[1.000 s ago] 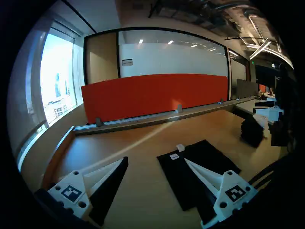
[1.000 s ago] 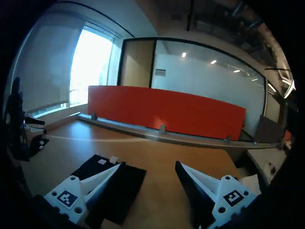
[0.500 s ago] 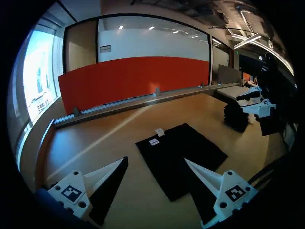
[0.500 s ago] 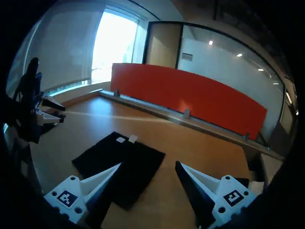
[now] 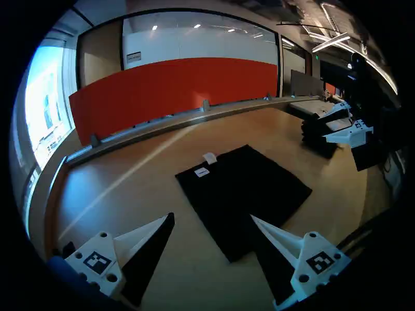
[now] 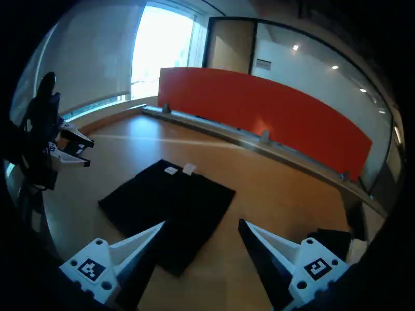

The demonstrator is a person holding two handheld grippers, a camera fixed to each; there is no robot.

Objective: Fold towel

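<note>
I judge the towel (image 5: 244,192) is best taken by one near corner in each gripper, pinched level and lifted together so the fold lands square. It lies flat on the desk (image 5: 129,181), just ahead of and below my left gripper (image 5: 211,216) and right gripper (image 6: 201,222), both spread apart and empty.

Wooden table (image 5: 129,197), black towel (image 5: 244,192) lying flat, dark folded stack (image 5: 314,141)
</note>
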